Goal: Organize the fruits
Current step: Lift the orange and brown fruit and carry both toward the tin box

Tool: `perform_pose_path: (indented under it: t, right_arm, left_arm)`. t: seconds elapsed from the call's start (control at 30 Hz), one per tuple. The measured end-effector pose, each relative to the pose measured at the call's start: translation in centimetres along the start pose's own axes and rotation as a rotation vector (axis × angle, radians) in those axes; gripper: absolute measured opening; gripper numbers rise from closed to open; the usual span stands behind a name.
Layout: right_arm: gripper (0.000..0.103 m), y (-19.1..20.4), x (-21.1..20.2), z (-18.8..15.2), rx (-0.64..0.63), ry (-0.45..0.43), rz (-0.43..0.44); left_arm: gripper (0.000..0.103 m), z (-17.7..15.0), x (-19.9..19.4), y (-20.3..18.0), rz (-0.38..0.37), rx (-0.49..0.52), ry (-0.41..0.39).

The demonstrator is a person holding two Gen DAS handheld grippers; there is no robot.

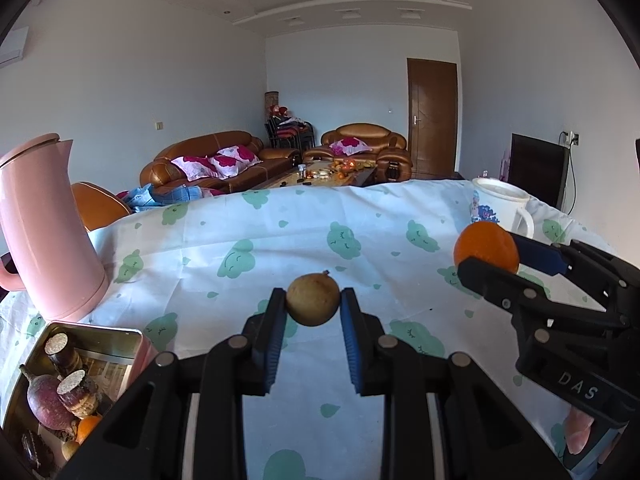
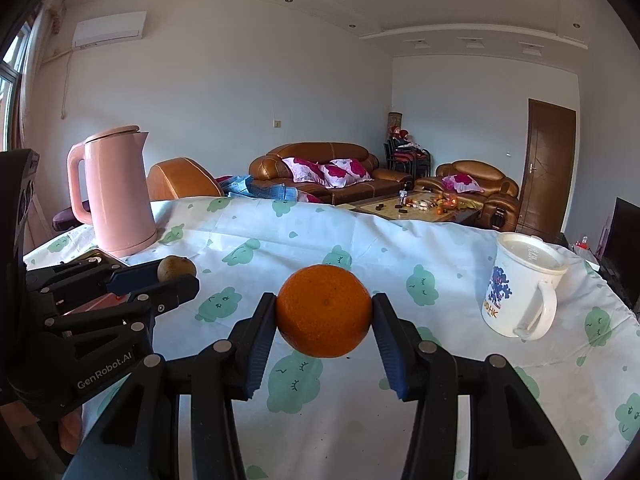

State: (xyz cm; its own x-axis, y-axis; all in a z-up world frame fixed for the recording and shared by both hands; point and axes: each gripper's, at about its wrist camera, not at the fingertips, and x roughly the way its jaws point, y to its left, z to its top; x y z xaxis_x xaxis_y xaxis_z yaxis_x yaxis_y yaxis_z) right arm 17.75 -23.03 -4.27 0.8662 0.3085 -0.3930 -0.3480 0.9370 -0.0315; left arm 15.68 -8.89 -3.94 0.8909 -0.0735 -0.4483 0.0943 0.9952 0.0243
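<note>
Left tool clamped on a small brown fruit and right tool clamped on an orange, both raised above the cloth-covered table.

Bright daylight, sharp focus, heavy fisheye bending, dark corners.

The round orange fruit is bright orange. The small round fruit is dull yellow-brown. The worktop cloth is white with green cloud faces. The tall kettle is pink. The white mug has a blue picture.
</note>
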Motion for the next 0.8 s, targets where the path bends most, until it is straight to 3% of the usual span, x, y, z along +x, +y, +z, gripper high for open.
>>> perform_pose_path:
  t: [0.8]
  right_arm:
    - [0.05,1.0,-2.7,-0.4,-0.004,-0.107,0.025]
  left_arm:
    - [0.028,-0.5,-2.4,0.3,0.031,-0.014,-0.099]
